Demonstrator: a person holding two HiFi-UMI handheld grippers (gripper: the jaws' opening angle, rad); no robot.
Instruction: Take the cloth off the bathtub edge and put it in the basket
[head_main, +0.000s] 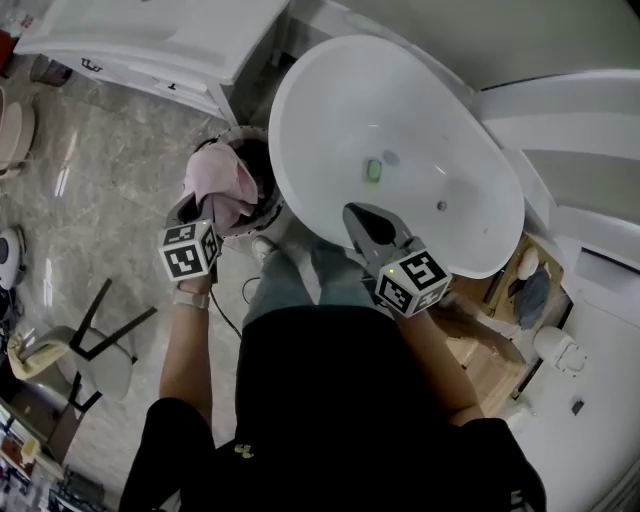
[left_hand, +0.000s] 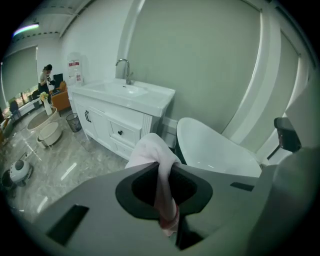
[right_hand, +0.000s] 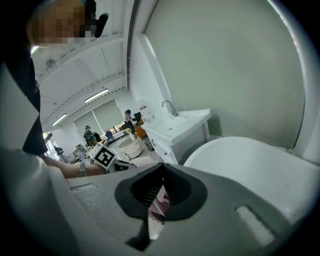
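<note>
**Surface Finish Findings**

The cloth (left_hand: 150, 152) is soft pink fabric, matt and creased. The bathtub (head_main: 400, 130) is white, smooth, high-gloss. The floor (head_main: 110, 190) is marbled stone-look tile, polished and reflective. The tap (left_hand: 125, 69) is shiny metal above a glossy white counter (left_hand: 152, 97). The left gripper (left_hand: 167, 169) and right gripper (right_hand: 162, 170) are matt grey plastic, the right faintly grainy.

Head view steeply downward; claw views close, near-level; bathtub (head_main: 400, 120) common to all.

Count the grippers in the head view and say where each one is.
2. The left gripper is shut on the pink cloth over the basket. The right gripper, jaws together, is at the bathtub's near rim. None looks hidden.
</note>
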